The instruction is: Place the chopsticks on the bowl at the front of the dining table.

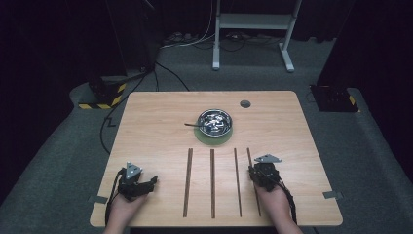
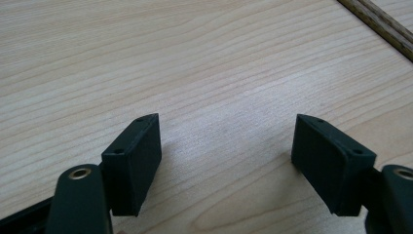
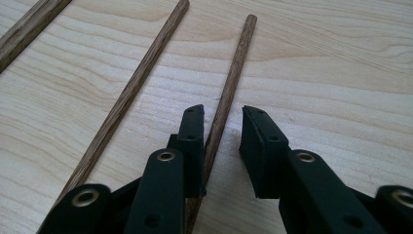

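I have the right gripper (image 3: 223,117) low over the wooden table (image 1: 156,122), near the front edge on the right side. Its jaws stand a small way apart, with the rightmost wooden stick (image 3: 229,83) lying between them. The left jaw is just beside the stick or touches it, I cannot tell which; the right jaw is clearly apart from it, with bare wood showing in the gap. So the stick is between the jaws but not pressed, and it lies flat on the table. In the high view this stick (image 1: 253,181) runs from the front edge away from me, and the right gripper (image 1: 264,174) sits over its middle part.

Three more sticks lie to the left of it, nearly parallel and separate from each other: the second stick (image 1: 237,181), the third stick (image 1: 212,183) and the fourth stick (image 1: 187,182).

The left gripper (image 2: 226,146) rests near the front left corner, well apart from the sticks. Its jaws are wide apart and between them is only the table surface.

Farther away, near the table's middle, a metal bowl (image 1: 215,122) stands on a green round mat (image 1: 214,139). A thin stick-like thing (image 1: 191,125) leans out over the bowl's left rim.
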Tool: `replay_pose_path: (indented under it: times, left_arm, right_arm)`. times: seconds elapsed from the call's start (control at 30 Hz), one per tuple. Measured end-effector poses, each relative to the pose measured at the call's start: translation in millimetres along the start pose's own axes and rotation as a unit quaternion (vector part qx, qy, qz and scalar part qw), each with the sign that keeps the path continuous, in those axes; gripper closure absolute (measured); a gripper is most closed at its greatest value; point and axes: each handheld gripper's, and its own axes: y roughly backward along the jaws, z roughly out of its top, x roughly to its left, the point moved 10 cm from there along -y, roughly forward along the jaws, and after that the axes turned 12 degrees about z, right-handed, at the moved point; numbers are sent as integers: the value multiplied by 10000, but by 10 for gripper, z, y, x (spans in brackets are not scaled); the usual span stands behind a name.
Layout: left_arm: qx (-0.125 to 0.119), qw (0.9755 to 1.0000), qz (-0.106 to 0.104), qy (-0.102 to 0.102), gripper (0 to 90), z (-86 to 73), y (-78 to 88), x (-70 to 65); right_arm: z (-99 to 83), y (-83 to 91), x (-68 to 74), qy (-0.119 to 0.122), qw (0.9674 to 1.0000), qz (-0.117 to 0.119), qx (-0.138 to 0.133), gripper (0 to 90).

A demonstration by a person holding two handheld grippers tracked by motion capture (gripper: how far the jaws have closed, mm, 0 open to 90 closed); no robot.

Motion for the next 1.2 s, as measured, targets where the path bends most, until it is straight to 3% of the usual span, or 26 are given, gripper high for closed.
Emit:
replay_pose_path:
  times: [0.23, 0.27, 0.5, 0.83, 0.97, 1.2]
  left_arm:
    - [-1, 10000, 0, -2, 267, 0, 0, 0]
    - [0, 10000, -1, -2, 267, 0, 0, 0]
    - [0, 10000, -1, -4, 267, 0, 0, 0]
    - [0, 10000, -2, -3, 267, 0, 0, 0]
    - [0, 10000, -1, 3, 267, 0, 0, 0]
    - [2, 10000, -1, 8, 267, 0, 0, 0]
  right_arm:
    - [-8, 0, 18, -28, 10000, -29, -18, 773]
    - [-10, 2, 6, 7, 10000, -65, -59, 812]
    - [-15, 3, -1, 17, 9996, -169, -213, 822]
    - [-4, -6, 24, 34, 9995, -137, -266, 844]
    - [30, 5, 42, 40, 9995, -98, -308, 844]
    - [221, 88, 74, 86, 9980, -86, -628, 844]
